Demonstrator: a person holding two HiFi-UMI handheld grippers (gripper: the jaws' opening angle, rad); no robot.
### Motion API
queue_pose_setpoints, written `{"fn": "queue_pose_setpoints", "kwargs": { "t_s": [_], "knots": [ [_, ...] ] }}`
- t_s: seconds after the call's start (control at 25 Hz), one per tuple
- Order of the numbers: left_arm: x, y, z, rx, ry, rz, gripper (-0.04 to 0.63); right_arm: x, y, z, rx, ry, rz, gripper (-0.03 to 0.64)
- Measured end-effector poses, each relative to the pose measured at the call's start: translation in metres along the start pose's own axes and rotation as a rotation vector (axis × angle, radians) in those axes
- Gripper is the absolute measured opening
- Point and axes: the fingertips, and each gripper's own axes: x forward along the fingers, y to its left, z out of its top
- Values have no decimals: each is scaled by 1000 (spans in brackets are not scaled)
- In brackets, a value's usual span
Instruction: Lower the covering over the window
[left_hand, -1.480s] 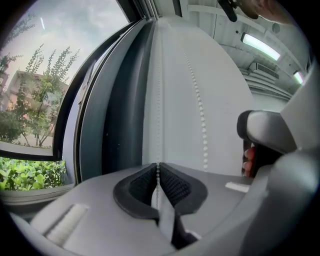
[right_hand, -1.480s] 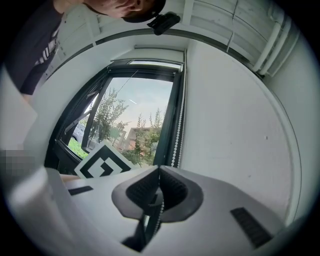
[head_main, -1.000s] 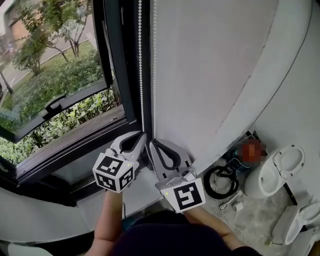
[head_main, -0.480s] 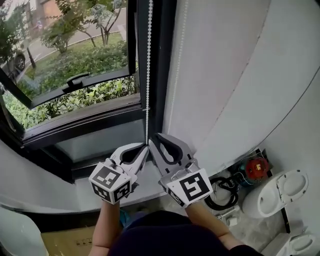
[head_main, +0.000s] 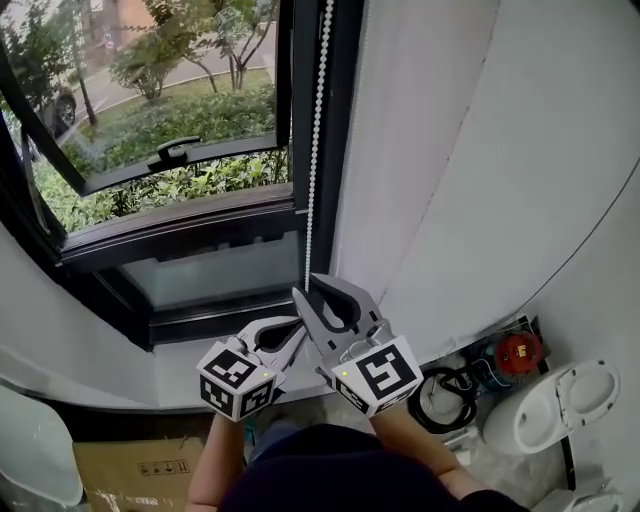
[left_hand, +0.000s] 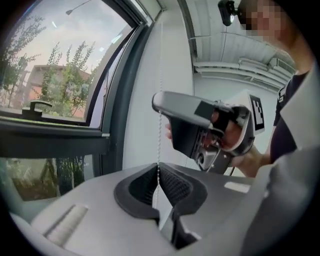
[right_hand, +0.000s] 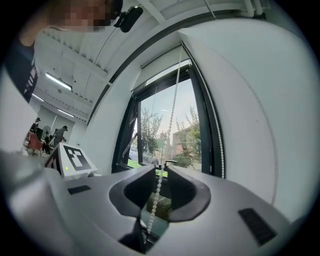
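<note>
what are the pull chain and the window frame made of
bead chain: small round white beads with a dull sheen, likely plastic.
window frame: dark, smooth, straight-edged sections with a matte finish, probably coated metal, though the look leaves that open.

The bead chain (left_hand: 159, 137) is pinched between the closed jaws of the left gripper (left_hand: 159, 169) and is seen running straight up beside the dark window frame (left_hand: 107, 107).
</note>
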Motion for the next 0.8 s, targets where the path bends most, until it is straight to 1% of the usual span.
{"fn": "queue_pose_setpoints", "kwargs": {
  "t_s": [0.2,0.4,0.56,0.72,0.8],
  "knots": [
    [6,-2,-43,-56,76,14,20,-5,2,-1,6,0,17,35],
    [8,1,-77,-103,128,38,20,-6,3,3,-2,-10,26,35],
    [10,-3,-87,-139,119,33,20,-6,2,4,-1,-8,37,35],
    [15,-6,-92,-137,125,33,20,-7,-2,3,-1,-5,32,35],
    [17,-6,-96,-158,115,31,20,-9,-4,2,8,-6,34,35]
  ]
}}
